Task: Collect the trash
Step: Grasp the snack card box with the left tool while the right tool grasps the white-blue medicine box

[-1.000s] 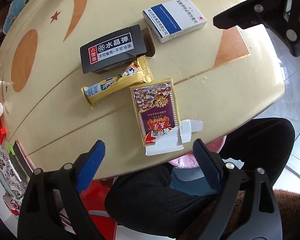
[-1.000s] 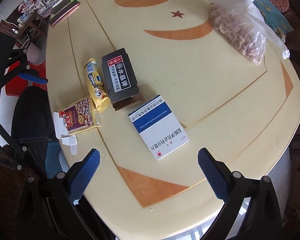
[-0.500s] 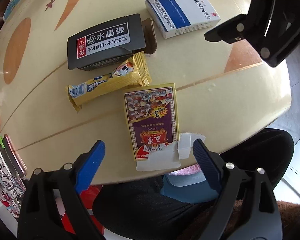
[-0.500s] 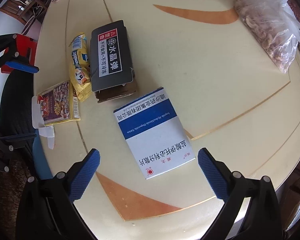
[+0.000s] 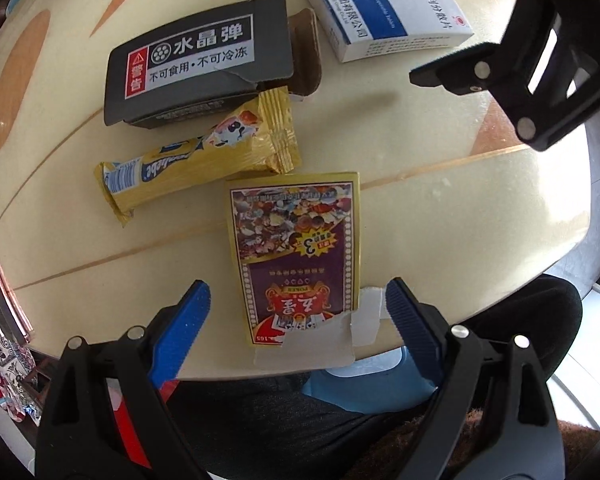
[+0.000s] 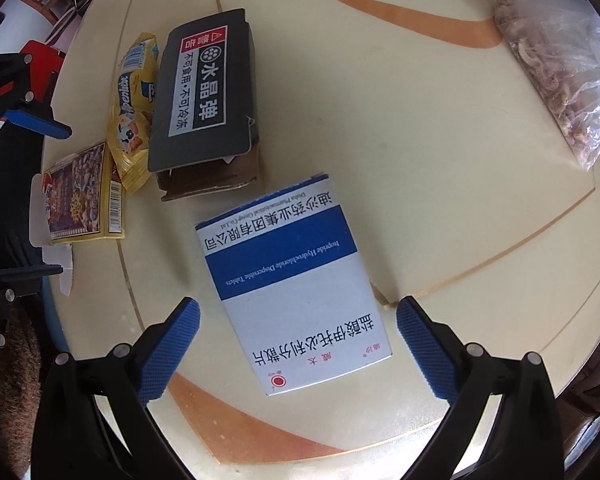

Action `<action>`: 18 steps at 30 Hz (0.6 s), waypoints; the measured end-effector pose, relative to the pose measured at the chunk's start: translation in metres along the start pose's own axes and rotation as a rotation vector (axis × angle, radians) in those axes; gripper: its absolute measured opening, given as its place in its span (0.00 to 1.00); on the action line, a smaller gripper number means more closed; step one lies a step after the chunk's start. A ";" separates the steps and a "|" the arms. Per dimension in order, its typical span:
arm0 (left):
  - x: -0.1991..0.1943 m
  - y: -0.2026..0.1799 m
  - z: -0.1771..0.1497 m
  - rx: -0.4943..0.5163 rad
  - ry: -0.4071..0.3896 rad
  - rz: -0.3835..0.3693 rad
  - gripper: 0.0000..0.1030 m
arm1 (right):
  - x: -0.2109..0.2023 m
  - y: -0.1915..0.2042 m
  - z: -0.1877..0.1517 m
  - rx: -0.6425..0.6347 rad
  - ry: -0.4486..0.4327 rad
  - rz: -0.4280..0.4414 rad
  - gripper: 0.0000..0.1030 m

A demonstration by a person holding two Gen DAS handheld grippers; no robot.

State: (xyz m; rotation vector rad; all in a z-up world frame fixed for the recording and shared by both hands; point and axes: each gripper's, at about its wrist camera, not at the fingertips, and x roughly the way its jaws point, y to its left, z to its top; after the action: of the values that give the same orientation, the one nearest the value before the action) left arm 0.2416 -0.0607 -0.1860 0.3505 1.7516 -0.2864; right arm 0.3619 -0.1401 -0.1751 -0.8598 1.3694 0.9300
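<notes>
Both views were bright with soft daylight. The glossy tabletop (image 5: 440, 208) carried a broad pale glare toward its near edge in the left wrist view, and a dim, blurred shadow lay just right of the black box (image 5: 196, 60). Strong fisheye bending curved the tabletop's rim and darkened the corners of both views. Print on the blue-and-white box (image 6: 296, 280) stayed sharp, while the clear bag (image 6: 560, 76) at the far right edge looked washed out and softer.
</notes>
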 end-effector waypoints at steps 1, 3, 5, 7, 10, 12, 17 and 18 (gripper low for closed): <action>0.002 0.000 0.000 -0.004 -0.003 0.001 0.85 | 0.001 0.000 0.006 -0.006 -0.001 -0.006 0.94; 0.005 0.000 -0.002 -0.007 -0.007 0.011 0.84 | 0.003 0.001 0.004 -0.020 -0.007 -0.015 0.94; 0.007 0.000 -0.003 -0.016 -0.010 0.010 0.84 | 0.004 0.003 0.002 -0.033 -0.014 -0.026 0.94; 0.009 0.001 -0.002 -0.022 -0.010 0.011 0.84 | 0.005 0.009 -0.003 -0.048 -0.018 -0.044 0.93; 0.011 0.004 0.000 -0.024 -0.012 0.019 0.84 | 0.006 0.012 -0.009 -0.036 -0.032 -0.045 0.92; 0.010 0.007 0.006 -0.019 -0.005 0.014 0.83 | 0.000 0.021 -0.013 -0.036 -0.043 -0.046 0.88; 0.018 0.009 0.008 -0.015 0.014 -0.010 0.75 | -0.008 0.032 -0.015 -0.029 -0.036 -0.046 0.69; 0.018 0.008 0.010 -0.014 0.012 -0.013 0.74 | -0.009 0.035 -0.016 -0.028 -0.042 -0.046 0.65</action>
State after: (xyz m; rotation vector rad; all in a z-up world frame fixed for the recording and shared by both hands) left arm 0.2504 -0.0555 -0.2053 0.3312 1.7675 -0.2813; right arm 0.3240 -0.1406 -0.1652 -0.8846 1.2984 0.9284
